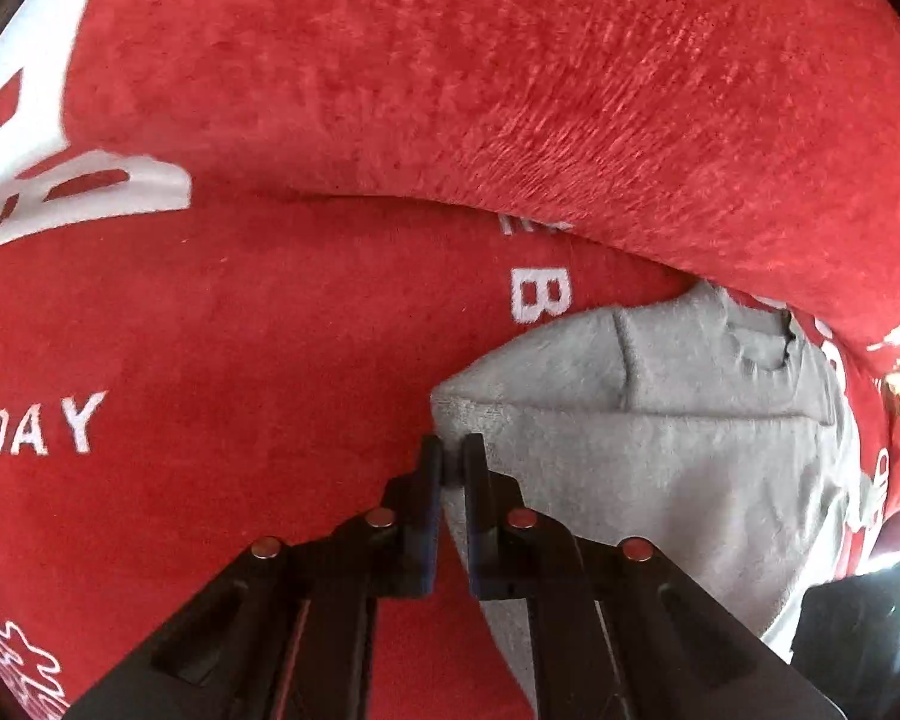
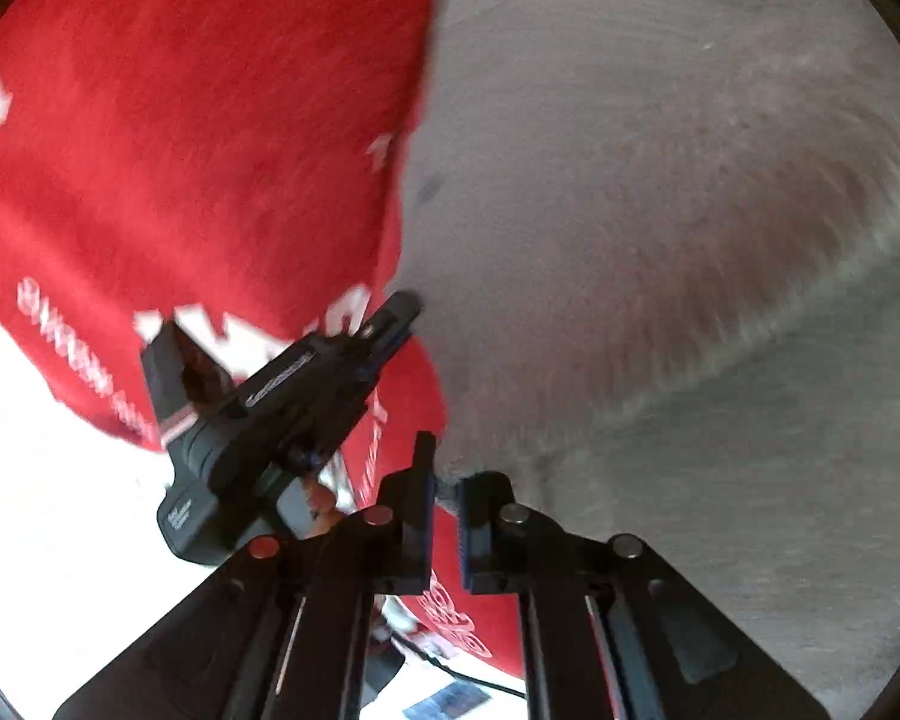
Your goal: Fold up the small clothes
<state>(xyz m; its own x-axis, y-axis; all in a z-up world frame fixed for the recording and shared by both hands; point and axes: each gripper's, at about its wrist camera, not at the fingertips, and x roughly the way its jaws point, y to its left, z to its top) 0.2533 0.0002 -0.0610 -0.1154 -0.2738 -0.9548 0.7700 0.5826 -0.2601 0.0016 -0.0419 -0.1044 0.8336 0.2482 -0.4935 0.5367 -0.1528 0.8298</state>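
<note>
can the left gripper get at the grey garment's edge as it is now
Probably yes: the left gripper fingers look already closed on the edge of the grey garment, nothing between them on the red blanket.

On the red cloth (image 1: 306, 360) in your left wrist view, white letters "GDAY" sit at the left edge of the frame and a lone "B" stands near the centre; larger white lettering at upper left runs out of frame, unreadable. Your right wrist view shows white print on the same cloth, too blurred to read.
</note>
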